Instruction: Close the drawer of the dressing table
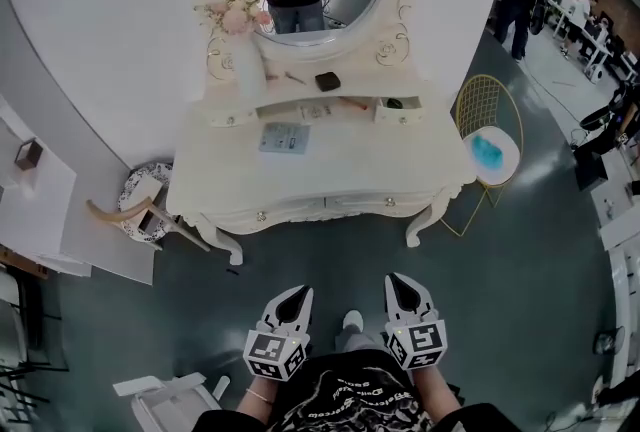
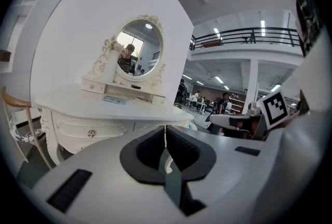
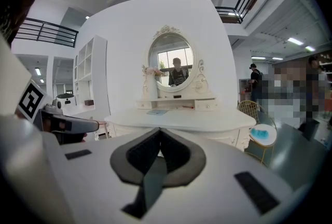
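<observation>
Left hand-held gripper (image 1: 300, 292) and right hand-held gripper (image 1: 393, 278) were held shut, empty; the dressing table (image 1: 340, 170) drawer (image 1: 400, 110) (small, seemingly ajar) could be nudged askew and jammed.

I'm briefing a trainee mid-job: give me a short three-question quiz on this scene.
1. True or false: the left claw is shut with nothing in it.
2. What lies on the chair beside the dressing table? A) a blue thing B) a red book C) a white cup
3. Fill in: the right claw is ___ the table (touching / apart from).
Key: 1 true; 2 A; 3 apart from.
</observation>
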Motion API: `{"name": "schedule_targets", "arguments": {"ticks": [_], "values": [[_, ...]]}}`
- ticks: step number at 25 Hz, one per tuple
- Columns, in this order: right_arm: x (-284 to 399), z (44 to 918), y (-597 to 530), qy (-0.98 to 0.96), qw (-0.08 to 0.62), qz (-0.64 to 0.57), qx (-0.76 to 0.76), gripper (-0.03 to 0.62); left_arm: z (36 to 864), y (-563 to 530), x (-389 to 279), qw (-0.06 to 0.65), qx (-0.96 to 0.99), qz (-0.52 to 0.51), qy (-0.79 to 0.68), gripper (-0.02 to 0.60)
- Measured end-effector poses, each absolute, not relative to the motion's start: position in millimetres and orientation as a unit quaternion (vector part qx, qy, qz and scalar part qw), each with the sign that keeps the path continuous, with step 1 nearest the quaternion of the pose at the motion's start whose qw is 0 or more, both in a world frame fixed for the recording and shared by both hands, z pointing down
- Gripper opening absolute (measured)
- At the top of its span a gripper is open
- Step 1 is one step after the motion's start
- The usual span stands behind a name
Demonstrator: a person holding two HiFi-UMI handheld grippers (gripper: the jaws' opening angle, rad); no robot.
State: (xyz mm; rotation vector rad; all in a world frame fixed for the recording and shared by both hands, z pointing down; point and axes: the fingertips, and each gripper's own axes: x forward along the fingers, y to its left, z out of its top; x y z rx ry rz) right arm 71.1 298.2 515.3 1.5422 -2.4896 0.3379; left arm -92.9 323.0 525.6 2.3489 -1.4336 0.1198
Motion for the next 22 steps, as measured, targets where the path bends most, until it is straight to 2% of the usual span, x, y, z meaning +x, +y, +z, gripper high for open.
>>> {"name": "schedule_targets", "arguments": {"ticks": [22], "values": [[130, 526, 190, -0.870, 0.110, 0.125, 0.465, 0.011, 528, 220, 5, 0.189, 0.840, 0.058, -0.506, 0.021]]}}
